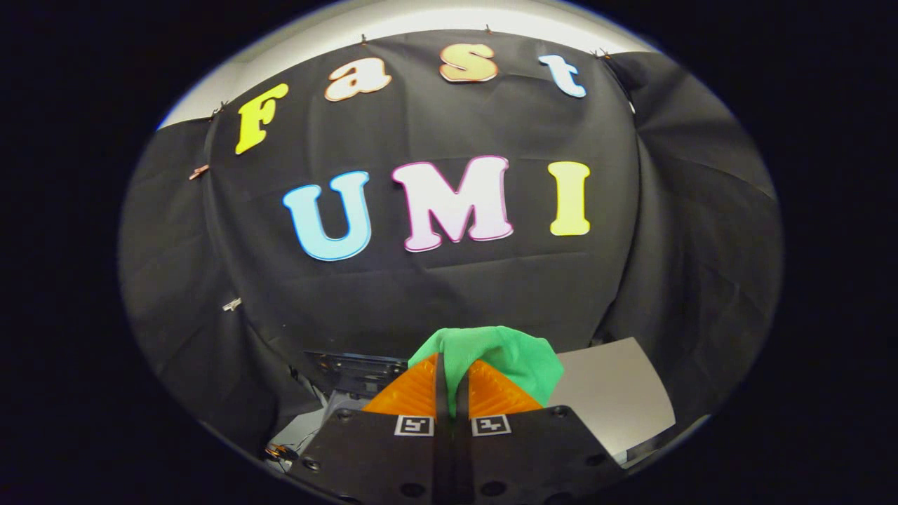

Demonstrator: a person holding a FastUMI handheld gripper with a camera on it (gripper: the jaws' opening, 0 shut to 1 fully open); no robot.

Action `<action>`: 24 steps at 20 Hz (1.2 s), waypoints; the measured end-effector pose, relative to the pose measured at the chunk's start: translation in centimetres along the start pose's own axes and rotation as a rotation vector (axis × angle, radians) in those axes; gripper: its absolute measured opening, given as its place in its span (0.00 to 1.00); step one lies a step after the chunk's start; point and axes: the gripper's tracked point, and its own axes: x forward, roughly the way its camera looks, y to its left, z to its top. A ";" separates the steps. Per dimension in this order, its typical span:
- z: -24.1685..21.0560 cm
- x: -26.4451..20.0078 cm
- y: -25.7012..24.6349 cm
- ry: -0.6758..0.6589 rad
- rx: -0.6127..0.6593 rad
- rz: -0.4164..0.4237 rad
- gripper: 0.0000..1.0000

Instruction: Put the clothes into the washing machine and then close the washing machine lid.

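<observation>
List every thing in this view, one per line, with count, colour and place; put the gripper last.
green cloth: one, green, pinched between the fingers and bunched up just ahead of and above them.
pale flat panel: one, light grey, lying low beside the cloth, beyond the fingers; whether it is the washer's lid I cannot tell.
dark unit: one, black, low against the wall on the other side of the cloth, partly hidden by the fingers.
booth wall: one, black cloth, hanging behind everything.
clips: several, small, pinned on the cloth wall; colour too small to tell.
gripper: one, fingers closed together on the green cloth.
</observation>
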 end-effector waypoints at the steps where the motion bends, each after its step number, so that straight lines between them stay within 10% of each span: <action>1: -0.5 0.4 1.8 0.007 -0.006 0.020 0.05; 13: -14.7 7.4 19.4 0.173 -0.095 0.198 0.05; 24: -31.9 19.0 18.1 0.304 -0.144 0.107 0.05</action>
